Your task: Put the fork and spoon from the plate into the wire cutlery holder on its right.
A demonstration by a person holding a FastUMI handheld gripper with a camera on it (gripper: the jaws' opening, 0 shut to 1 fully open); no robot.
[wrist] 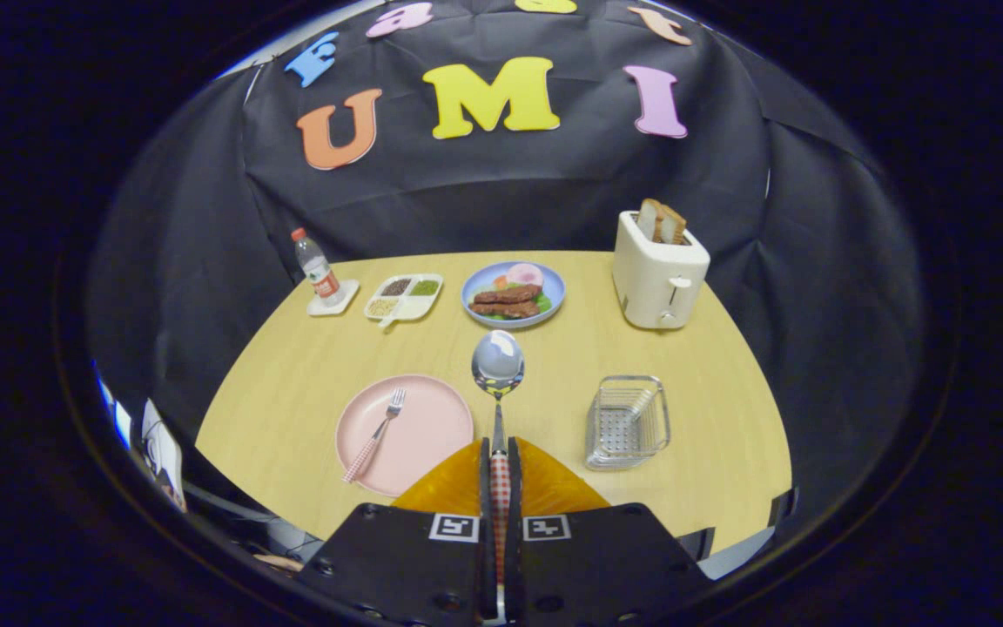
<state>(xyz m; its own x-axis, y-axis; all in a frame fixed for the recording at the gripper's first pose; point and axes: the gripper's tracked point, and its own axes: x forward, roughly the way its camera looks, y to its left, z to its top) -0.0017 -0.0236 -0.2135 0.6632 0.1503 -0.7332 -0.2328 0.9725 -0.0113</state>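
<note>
Between clenched gripper [499,461] fingers, checked-handle spoon [498,364], shiny oval bowl fwd, wire holder [628,422] right

Light: even and moderately bright over the pale wooden table [554,366]
Glare: overhead reflection in the shiny metal spoon [498,364] bowl
Shadows: faint
Distortion: fisheye bends the table's edges
Focus: sharp

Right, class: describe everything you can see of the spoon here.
The spoon looks like shiny metal, with a rounded, mirror-bright bowl and a thin neck leading to a red-and-white checked handle. The tool is shut on that handle, both fingers pressing it, so the spoon points straight ahead, bowl foremost, held above the wooden table, between the pink plate and the wire cutlery holder.
</note>
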